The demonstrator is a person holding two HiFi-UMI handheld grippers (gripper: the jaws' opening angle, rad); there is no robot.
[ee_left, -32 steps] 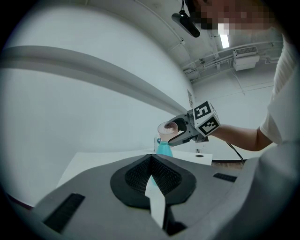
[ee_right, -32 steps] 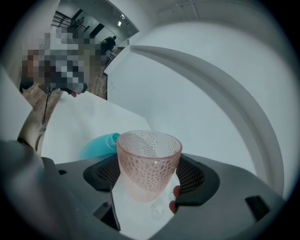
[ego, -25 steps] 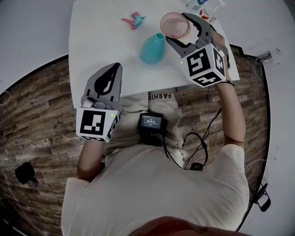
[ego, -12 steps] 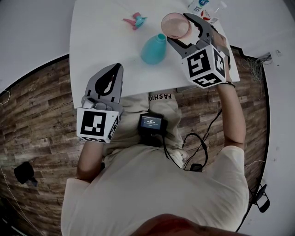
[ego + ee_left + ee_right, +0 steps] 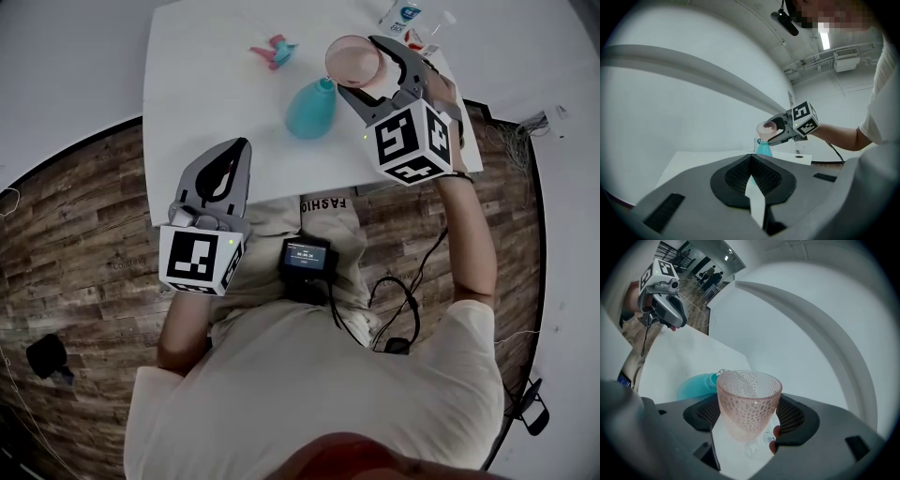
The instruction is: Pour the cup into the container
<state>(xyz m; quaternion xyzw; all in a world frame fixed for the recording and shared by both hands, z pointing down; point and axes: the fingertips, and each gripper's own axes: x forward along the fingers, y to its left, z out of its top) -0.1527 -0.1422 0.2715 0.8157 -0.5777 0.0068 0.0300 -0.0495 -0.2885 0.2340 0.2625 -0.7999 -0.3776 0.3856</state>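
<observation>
A pink dimpled cup (image 5: 354,59) is held off the white table (image 5: 206,94) with my right gripper (image 5: 361,64) shut on it. In the right gripper view the cup (image 5: 747,404) stands upright between the pads of the right gripper (image 5: 749,416); I cannot make out anything inside it. The teal narrow-necked container (image 5: 311,108) stands on the table just left of the cup, and also shows as the container (image 5: 698,385) and the container (image 5: 764,148). My left gripper (image 5: 234,155) is shut and holds nothing, hovering over the table's near edge; its jaws (image 5: 752,161) meet.
A small pink and teal object (image 5: 272,50) lies at the table's far side. Bottles (image 5: 405,14) stand at the far right corner behind the cup. Wooden floor (image 5: 84,244) surrounds the table, and a cable (image 5: 398,291) hangs by the person's right arm.
My right gripper has shifted slightly left toward the teal container with the cup in it. The left gripper has barely moved.
</observation>
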